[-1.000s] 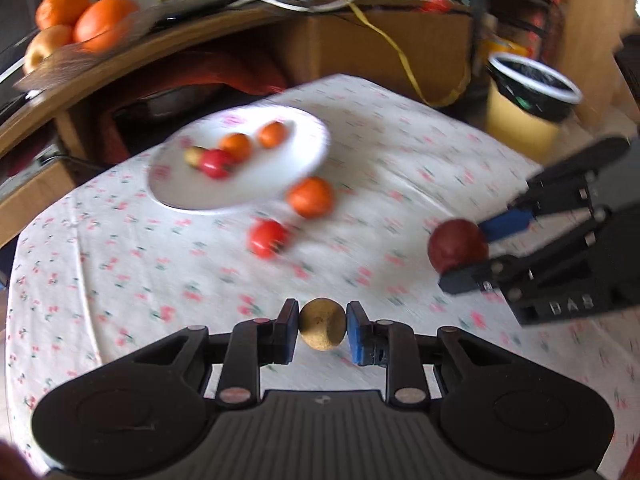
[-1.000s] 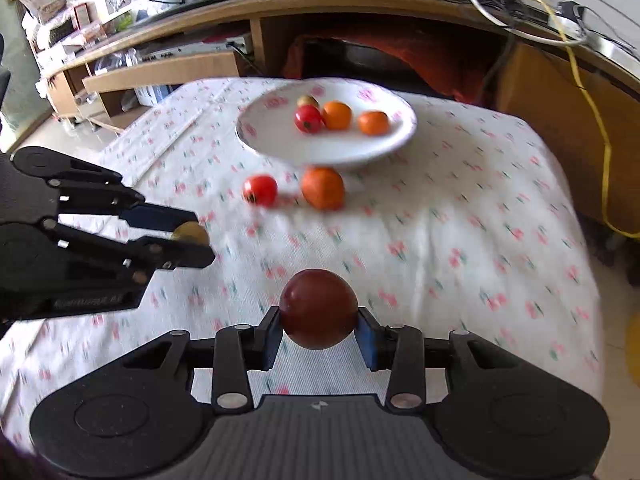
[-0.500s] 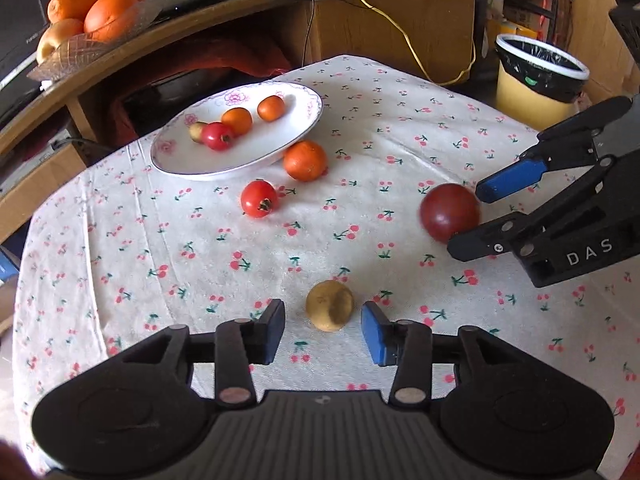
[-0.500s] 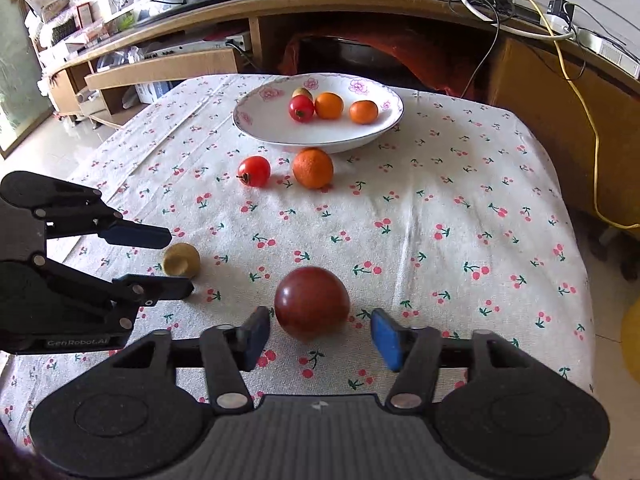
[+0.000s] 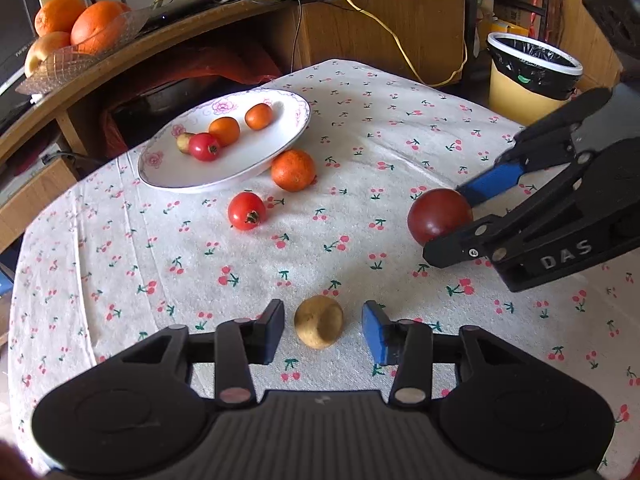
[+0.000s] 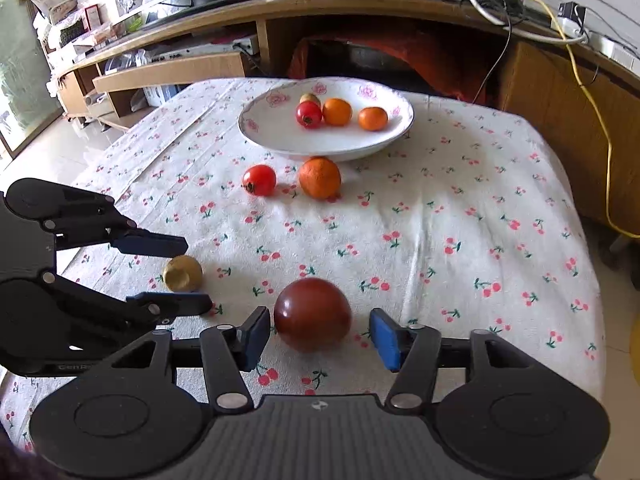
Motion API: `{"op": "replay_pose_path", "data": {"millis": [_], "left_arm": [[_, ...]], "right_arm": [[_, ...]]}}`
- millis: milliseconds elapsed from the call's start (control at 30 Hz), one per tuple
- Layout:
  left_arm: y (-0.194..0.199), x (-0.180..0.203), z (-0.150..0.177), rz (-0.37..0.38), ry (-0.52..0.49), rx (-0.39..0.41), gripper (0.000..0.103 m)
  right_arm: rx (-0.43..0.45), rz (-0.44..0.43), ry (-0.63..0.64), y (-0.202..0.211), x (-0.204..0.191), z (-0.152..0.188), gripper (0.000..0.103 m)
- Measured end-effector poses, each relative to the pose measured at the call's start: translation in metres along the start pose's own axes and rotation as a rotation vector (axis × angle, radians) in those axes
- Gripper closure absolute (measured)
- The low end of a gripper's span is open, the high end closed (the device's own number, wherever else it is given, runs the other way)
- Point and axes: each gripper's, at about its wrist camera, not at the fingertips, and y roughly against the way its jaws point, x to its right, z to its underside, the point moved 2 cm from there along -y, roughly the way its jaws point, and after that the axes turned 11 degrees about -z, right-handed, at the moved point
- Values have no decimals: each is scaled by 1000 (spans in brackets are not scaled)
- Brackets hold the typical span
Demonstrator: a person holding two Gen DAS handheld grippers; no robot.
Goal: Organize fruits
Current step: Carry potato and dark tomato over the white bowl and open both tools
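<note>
In the left wrist view, the left gripper [image 5: 322, 328] is seen with its jaws spread apart, and a small tan fruit [image 5: 319, 321] is set on the cherry-print tablecloth [image 5: 120, 264] between them, near the near edge of the tabletop, touched by neither pad; the wide gap suggests that the fruit is either just let go or about to be taken, and which of the two cannot be told. Toward the right edge, a dark red fruit [image 5: 439, 216] is framed by the right gripper [image 5: 452, 220], shown side-on. Toward the far left corner a white plate [image 5: 240, 168] is placed, in which two small oranges, a red tomato and a pale fruit are gathered, so it is judged to be the collecting place; an orange [image 5: 293, 170] is left just beside its rim and a red tomato [image 5: 247, 211] a little nearer, both on the cloth. In the right wrist view, the right gripper [image 6: 314, 334] is likewise held wide, with the dark red fruit [image 6: 312, 314] resting on the cloth between the pads and a gap visible on each side. The left gripper [image 6: 180, 272] is seen at the left edge, its fingers above and below the tan fruit [image 6: 182, 273]. Four fruits are thus judged to be outside the plate [image 6: 280, 144]
</note>
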Motion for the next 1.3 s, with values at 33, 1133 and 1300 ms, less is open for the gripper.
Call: {"op": "replay_pose_path", "data": {"millis": [33,1133,1300], "left_arm": [[0,-1,1,10,12,-4,59],[-52,-71,-90,-129,175,70,68],[-60,-75,-90,-129,204,70,67]], "right_arm": [[-11,-1,-4,-1,0,1,69],[161,7,-39,-36,22,-108,70],[147,5,-59,-48,29,-109,67]]}}
